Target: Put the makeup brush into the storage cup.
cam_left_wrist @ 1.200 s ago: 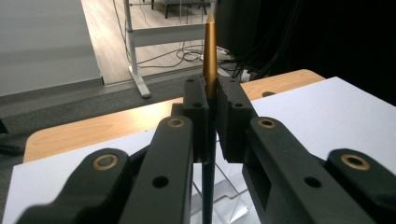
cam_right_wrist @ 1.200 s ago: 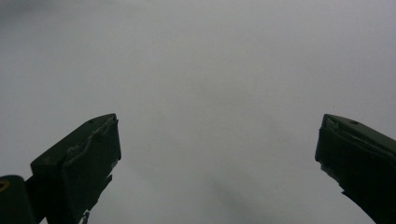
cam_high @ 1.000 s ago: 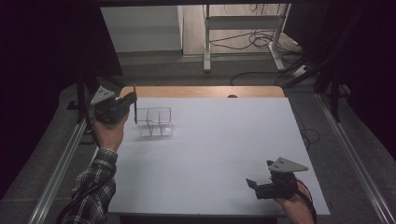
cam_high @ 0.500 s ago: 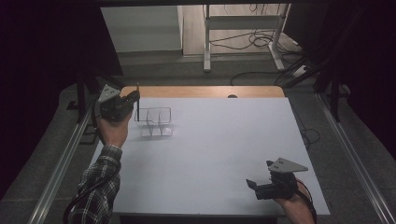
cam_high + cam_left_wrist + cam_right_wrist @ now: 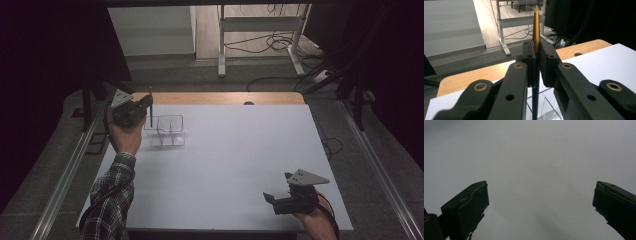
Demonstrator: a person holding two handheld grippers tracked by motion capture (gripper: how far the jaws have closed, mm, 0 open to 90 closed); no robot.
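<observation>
A slim pen (image 5: 150, 106) with a gold pointed end (image 5: 536, 30) and a dark barrel stands upright in my left gripper (image 5: 148, 101), whose jaws are shut on it. Its gold end points up, and the dark lower end hangs over the left rim of a clear plastic holder (image 5: 167, 131) with compartments at the table's far left. In the left gripper view the holder (image 5: 547, 110) lies just below my gripper (image 5: 537, 53). My right gripper (image 5: 269, 198) rests low at the near right, open and holding nothing; in its own view the jaws (image 5: 540, 195) stand wide over bare white surface.
The white tabletop (image 5: 240, 150) ends at a wooden strip (image 5: 215, 97) along its far edge. Metal rails run down both sides. Beyond the table are a white desk frame (image 5: 260, 30), floor cables and dark curtains.
My left hand has carried the pen a little to the right, nearer over the clear holder. The right gripper has stayed where it was.
</observation>
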